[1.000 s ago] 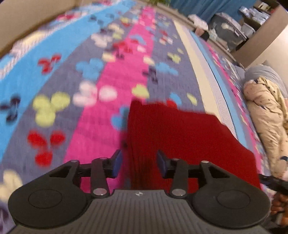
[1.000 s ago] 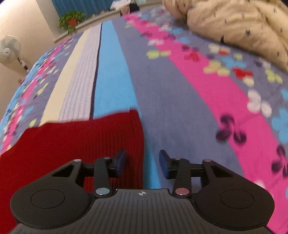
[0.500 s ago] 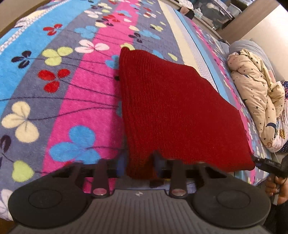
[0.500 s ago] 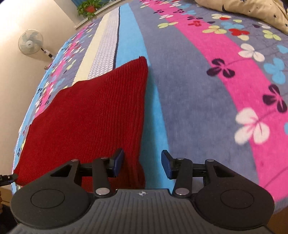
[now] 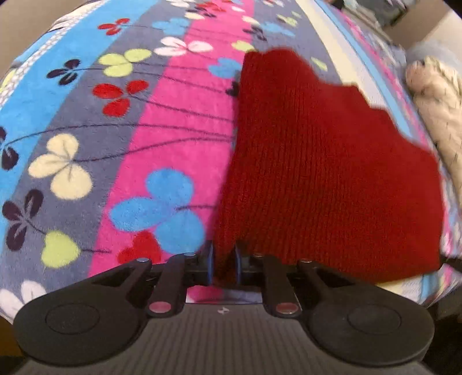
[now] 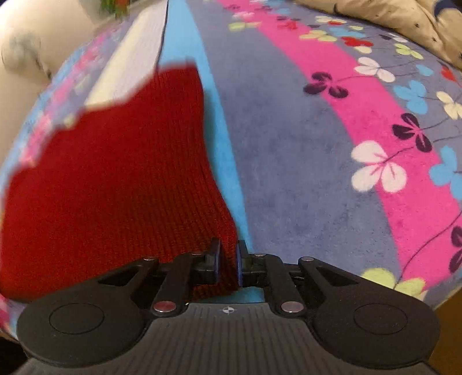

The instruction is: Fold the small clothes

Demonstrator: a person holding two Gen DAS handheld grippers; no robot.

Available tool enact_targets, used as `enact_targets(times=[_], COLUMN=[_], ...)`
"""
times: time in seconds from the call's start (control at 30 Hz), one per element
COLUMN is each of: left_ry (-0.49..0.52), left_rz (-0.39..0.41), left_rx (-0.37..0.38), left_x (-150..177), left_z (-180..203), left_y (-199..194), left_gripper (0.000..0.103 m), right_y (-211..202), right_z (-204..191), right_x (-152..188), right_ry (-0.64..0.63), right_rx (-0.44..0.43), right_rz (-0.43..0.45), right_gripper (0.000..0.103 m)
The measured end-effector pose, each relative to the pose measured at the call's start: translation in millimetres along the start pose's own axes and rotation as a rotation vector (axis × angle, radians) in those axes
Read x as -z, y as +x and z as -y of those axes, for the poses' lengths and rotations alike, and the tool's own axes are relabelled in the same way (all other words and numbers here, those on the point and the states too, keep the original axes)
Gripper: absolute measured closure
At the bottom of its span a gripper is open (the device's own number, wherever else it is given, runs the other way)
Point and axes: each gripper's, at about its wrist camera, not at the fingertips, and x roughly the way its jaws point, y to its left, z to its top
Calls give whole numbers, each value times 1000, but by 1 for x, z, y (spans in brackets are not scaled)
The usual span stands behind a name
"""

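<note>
Item: red knitted garment (image 5: 326, 178), spread flat on striped flowered blanket (image 5: 161, 115), near hem toward both cameras. Left gripper (image 5: 223, 265) at 6 o'clock in its view, narrow and closing, pinching near left corner; right gripper (image 6: 228, 264) at 6 o'clock in its view, clamped tight on near right corner. Corners taken as a pair, presumably to keep hem straight for folding toward 12 o'clock.

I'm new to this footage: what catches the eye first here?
A deep red knitted garment lies on a loud floral blanket striped pink, blue and grey. Each near corner is pinched: the left gripper, jaws closing, has one, and the right gripper is clamped on the other. A cream quilt is bunched at the far edge.
</note>
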Motion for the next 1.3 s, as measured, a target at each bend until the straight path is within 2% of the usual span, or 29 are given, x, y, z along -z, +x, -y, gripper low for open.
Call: enact_targets(times=[0.07, 0.17, 0.23, 0.3, 0.33, 0.37, 0.43, 0.47, 0.57, 0.63, 0.7, 0.77, 0.8, 0.83, 0.93, 0.97, 1.07, 1.17, 1.23, 1.27, 1.3], left_ry=[-20, 77, 142, 190, 214, 235, 269, 295, 347, 342, 332, 306, 285, 263, 269, 266, 263, 255, 234, 225, 218], left_rz=[54, 212, 269, 267, 240, 192, 62, 53, 97, 154, 200, 156, 110, 86, 110, 121, 187, 267, 305, 325, 353], left_rx=[33, 9, 14, 32, 29, 5, -74, -101, -122, -94, -65, -114, -128, -122, -122, -121, -126, -160, -167, -171, -176], left_x=[0, 3, 7, 8, 9, 11, 13, 15, 19, 20, 16, 11, 9, 7, 6, 6, 8, 7, 3, 1, 1], left_z=[1, 16, 27, 37, 42, 46, 52, 55, 69, 72, 73, 68, 62, 59, 63, 64, 64, 64, 60, 59, 59], left_y=[-15, -41, -49, -46, -40, -29, -1, 4, 0, -11, -16, -5, 5, 10, 3, 1, -14, -27, -31, -34, -39], left_gripper=[85, 85, 85, 85, 85, 85, 85, 84, 83, 83, 80, 80, 69, 68, 67, 66, 61, 60, 54, 44, 38], right_y=[-9, -26, -39, -46, -40, -30, -3, 2, -9, -15, -11, 1, 3, 2, -6, -10, -21, -25, -30, -33, -35], right_z=[0, -9, -21, -29, -29, -29, -29, -31, -39, -36, -34, -32, -34, -38, -40, -38, -34, -34, -36, -38, -40], right_x=[0, 5, 11, 15, 15, 14, 18, 20, 16, 14, 13, 18, 20, 20, 16, 14, 16, 15, 15, 14, 14], right_ry=[26, -16, -96, -160, -176, -188, -211, -230, -260, -240, -242, -259, -277, -297, -275, -254, -211, -219, -221, -218, -213], right_rx=[-9, -1, 25, -16, -33, -24, 32, 51, 45, 10, 31, 55, 65, 74, 60, 48, 52, 93, 103, 101, 97], right_rz=[25, 118, 204, 247, 228, 180, 31, 16, 83, 120, 110, 47, 43, 49, 91, 114, 171, 218, 256, 278, 295], right_gripper=[91, 88, 88, 88, 88, 88, 88, 89, 89, 88, 87, 87, 87, 87, 85, 81, 61, 59, 59, 58, 57])
